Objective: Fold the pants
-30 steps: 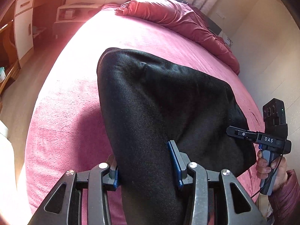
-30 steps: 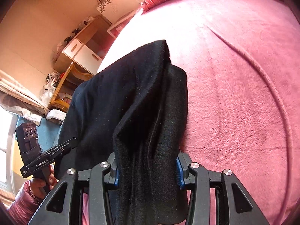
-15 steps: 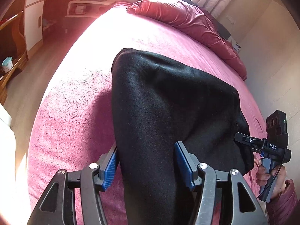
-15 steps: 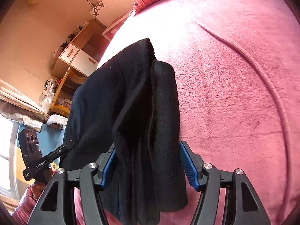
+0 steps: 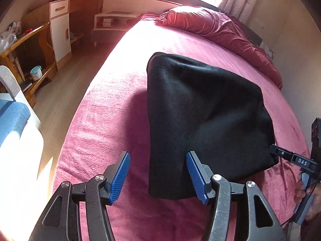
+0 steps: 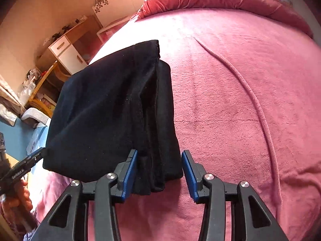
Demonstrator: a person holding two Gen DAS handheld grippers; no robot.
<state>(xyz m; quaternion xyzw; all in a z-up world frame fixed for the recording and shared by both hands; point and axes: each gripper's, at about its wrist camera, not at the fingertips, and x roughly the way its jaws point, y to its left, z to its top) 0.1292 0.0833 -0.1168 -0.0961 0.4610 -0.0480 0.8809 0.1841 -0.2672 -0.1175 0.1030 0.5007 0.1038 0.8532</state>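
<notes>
The black pants [image 5: 200, 110] lie folded into a thick pad on the pink bed [image 5: 104, 124]. My left gripper [image 5: 158, 175] stands open just short of their near left corner. That corner shows between the blue pads, with a wide gap on the left side. In the right wrist view the pants [image 6: 112, 110] show stacked layers at their near right corner. My right gripper [image 6: 159, 172] hovers there with its jaws closing and the corner between them, not clamped. Each view shows the other gripper at its edge, held in a hand.
A crumpled red quilt [image 5: 210, 26] lies at the head of the bed. A white-and-wood cabinet [image 5: 60, 32], a wooden shelf [image 5: 26, 46] and a blue seat [image 5: 12, 116] stand across the floor on the left. A raised crease [image 6: 250, 92] runs through the bed cover.
Both grippers let go of the pants and drew back toward the bed's near edge. The pants settled flat. The right jaws widened, then narrowed again.
</notes>
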